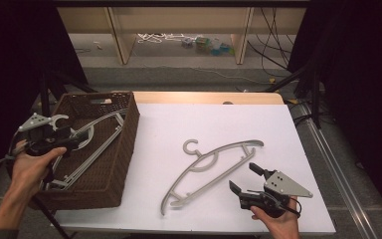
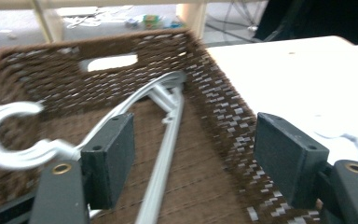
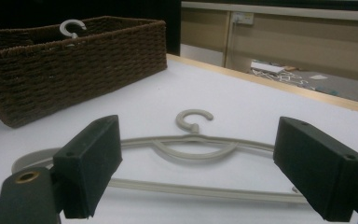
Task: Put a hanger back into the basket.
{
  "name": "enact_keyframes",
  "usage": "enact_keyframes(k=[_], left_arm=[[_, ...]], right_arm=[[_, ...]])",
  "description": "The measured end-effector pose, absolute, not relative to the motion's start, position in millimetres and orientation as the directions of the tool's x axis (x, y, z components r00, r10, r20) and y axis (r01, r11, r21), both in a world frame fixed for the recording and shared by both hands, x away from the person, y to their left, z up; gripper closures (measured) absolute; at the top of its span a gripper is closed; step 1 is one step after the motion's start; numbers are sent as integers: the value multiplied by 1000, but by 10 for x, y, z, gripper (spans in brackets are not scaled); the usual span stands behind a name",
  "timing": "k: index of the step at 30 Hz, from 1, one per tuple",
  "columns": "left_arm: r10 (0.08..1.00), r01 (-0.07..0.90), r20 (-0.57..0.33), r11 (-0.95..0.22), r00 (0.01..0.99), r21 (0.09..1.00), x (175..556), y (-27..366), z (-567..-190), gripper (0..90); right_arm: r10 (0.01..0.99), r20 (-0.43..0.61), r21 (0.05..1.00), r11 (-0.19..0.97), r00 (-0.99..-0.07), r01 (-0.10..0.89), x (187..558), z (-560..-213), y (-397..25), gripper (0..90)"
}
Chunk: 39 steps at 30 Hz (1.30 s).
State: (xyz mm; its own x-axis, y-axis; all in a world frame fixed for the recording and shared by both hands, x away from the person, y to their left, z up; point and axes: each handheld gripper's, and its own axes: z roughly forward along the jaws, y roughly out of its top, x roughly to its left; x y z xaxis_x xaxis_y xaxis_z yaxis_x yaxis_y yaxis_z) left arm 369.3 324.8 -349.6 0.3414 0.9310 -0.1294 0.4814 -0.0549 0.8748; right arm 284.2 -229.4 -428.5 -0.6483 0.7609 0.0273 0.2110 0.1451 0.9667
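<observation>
One grey plastic hanger (image 1: 214,169) lies flat on the white bench (image 1: 169,124), right of the wicker basket (image 1: 124,149), with the right tongs (image 1: 246,178) open just near of its lower bar. It looks light, stiff and smooth; grip a thin straight bar squarely. The left tongs (image 2: 193,154) hang open over the basket and its hangers (image 2: 168,130).

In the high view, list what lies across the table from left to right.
left gripper → brown wicker basket with a hanger inside → grey hanger on the white table → right gripper
</observation>
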Motion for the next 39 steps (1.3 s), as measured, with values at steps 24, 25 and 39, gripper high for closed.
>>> enact_keyframes(k=[24, 25, 39], left_arm=[[799, 368, -188, -45, 571, 929, 3400, 2148, -3359, 163], [794, 367, -186, -51, 579, 929, 3397, 2102, -3363, 163], [732, 357, -183, -88, 657, 930, 3416, 1669, -3613, 157]], right_arm=[[761, 11, 969, 151, -649, 193, 2848, -4285, -2298, 161], [765, 9, 967, 157, -644, 199, 2842, -4287, -2299, 161], [759, 24, 971, 138, -651, 197, 2849, -4286, -2313, 161]])
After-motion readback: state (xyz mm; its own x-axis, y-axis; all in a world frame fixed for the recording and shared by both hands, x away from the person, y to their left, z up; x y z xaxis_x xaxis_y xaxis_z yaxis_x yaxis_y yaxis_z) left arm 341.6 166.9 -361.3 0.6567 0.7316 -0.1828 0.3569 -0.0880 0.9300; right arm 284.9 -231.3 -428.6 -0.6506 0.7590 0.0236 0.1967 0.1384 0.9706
